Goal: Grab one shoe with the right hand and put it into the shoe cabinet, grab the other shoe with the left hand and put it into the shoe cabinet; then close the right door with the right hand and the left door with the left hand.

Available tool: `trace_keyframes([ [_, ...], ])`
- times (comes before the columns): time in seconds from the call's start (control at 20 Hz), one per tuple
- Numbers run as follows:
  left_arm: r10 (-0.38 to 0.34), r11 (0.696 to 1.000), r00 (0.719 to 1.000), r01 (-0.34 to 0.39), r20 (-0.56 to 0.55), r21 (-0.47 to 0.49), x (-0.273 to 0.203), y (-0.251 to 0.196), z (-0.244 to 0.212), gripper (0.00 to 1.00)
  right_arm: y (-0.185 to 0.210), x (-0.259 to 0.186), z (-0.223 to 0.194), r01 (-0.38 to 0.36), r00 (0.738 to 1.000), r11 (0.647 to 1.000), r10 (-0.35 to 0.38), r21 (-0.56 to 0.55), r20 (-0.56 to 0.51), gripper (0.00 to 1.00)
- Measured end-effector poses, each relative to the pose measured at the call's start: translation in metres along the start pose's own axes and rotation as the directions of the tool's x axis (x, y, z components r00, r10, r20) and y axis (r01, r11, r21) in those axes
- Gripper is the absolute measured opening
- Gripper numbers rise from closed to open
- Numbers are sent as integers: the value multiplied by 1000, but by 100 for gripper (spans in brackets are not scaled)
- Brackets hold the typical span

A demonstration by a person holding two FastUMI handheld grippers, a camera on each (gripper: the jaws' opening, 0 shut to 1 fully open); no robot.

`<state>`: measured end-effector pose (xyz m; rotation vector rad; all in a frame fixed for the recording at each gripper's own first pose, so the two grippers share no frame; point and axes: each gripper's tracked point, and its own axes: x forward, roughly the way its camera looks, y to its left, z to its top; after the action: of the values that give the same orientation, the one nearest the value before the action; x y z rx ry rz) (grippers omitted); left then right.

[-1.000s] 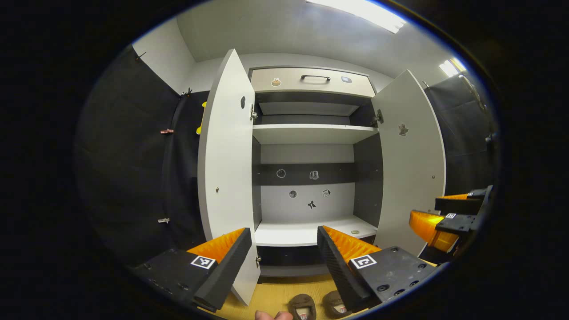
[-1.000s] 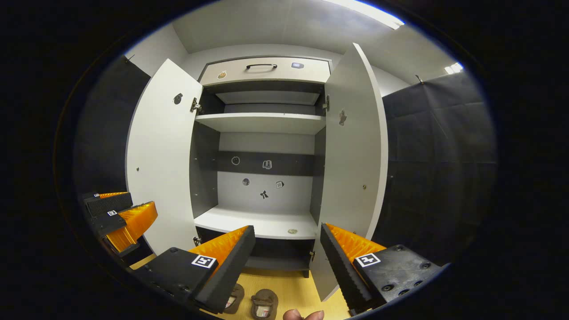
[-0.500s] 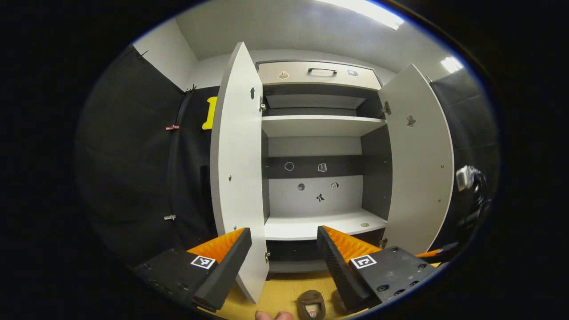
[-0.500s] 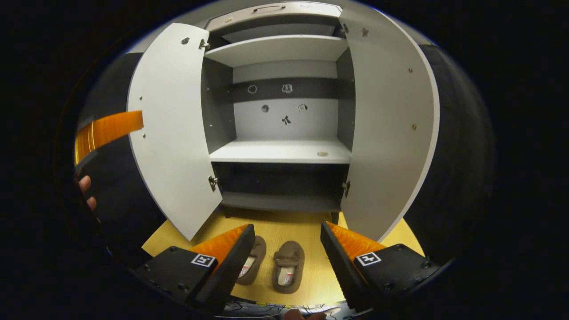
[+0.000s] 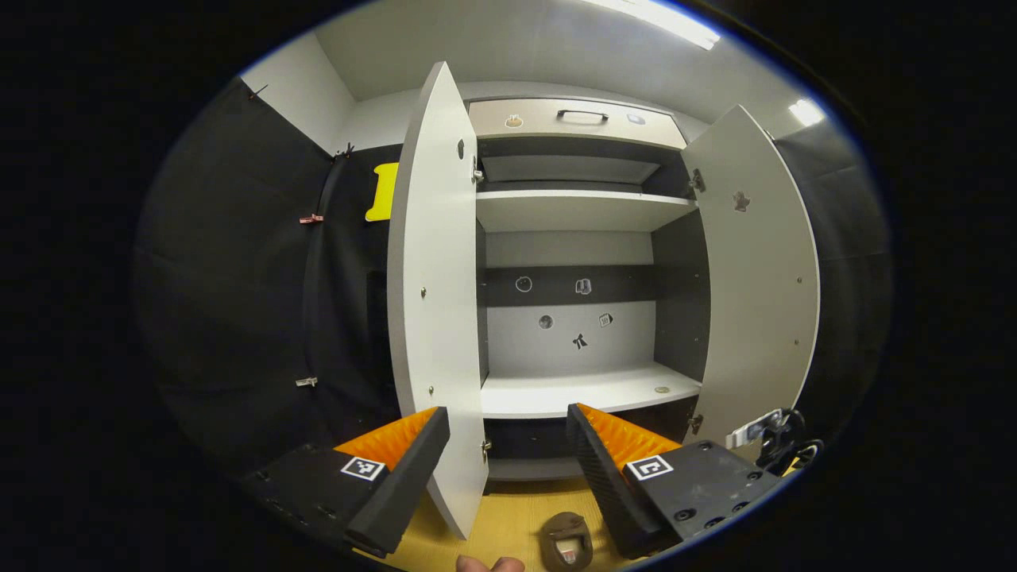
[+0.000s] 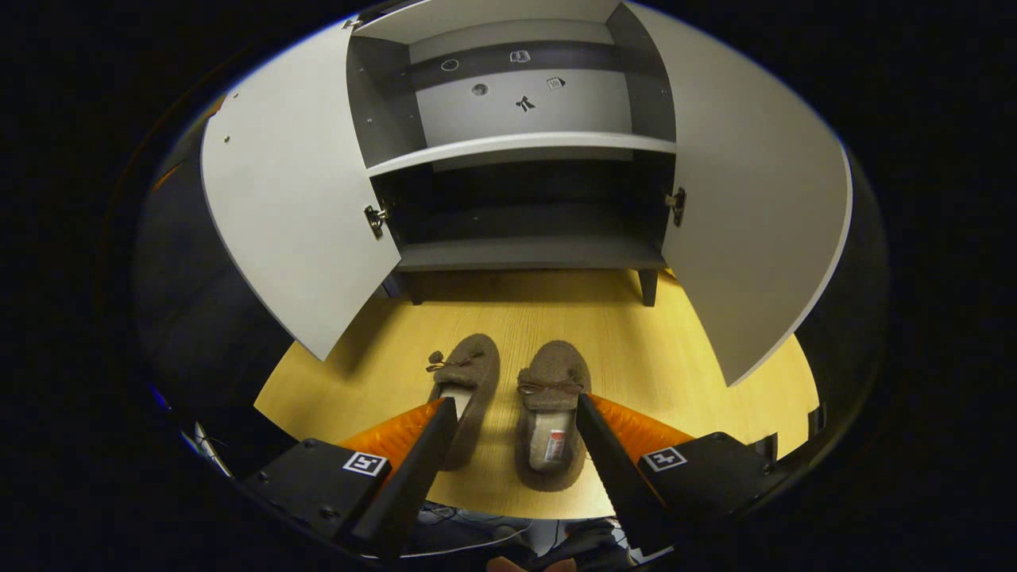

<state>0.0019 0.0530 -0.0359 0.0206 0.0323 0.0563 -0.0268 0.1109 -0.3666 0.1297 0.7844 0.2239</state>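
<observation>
Right gripper view: right gripper (image 6: 515, 445) tilted down over the yellow wood floor (image 6: 683, 349), jaws spread wide, gripping nothing. Two brown slippers side by side, toes toward the shoe cabinet (image 6: 524, 254). Right slipper (image 6: 551, 413) sits between the fingers, heel end in the gap, its side just beside the 3 o'clock finger; contact can't be told. Left slipper (image 6: 465, 393) at 10 o'clock of the gap, partly hidden behind the 9 o'clock finger. Both cabinet doors swung open: left door (image 6: 294, 214) at 10 o'clock, right door (image 6: 755, 230) at 2 o'clock.

Left gripper view: left gripper (image 5: 508, 469) held level facing the cabinet, jaws open, empty. One slipper visible at 6 o'clock, on the floor below the gap, well apart from the fingers. White shelf (image 5: 588, 389) at centre.
</observation>
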Motion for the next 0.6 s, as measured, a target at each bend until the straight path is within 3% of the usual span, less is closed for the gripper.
trace_keyframes([
  [0.4,6,1000,999,-6,-38,1,10,0,-22,95,-6,82,-58,-1,995,996,10,93,-99,93],
  [0.45,10,1000,999,-10,-43,3,11,0,-26,95,-9,89,-63,9,995,995,0,95,-96,84],
  [0.55,17,1000,998,-16,-55,9,13,2,-34,95,-15,108,-63,25,997,995,-18,92,-71,83],
  [0.6,24,1000,998,-23,-63,13,13,4,-38,95,-21,116,-62,47,997,996,-42,80,-62,72],
])
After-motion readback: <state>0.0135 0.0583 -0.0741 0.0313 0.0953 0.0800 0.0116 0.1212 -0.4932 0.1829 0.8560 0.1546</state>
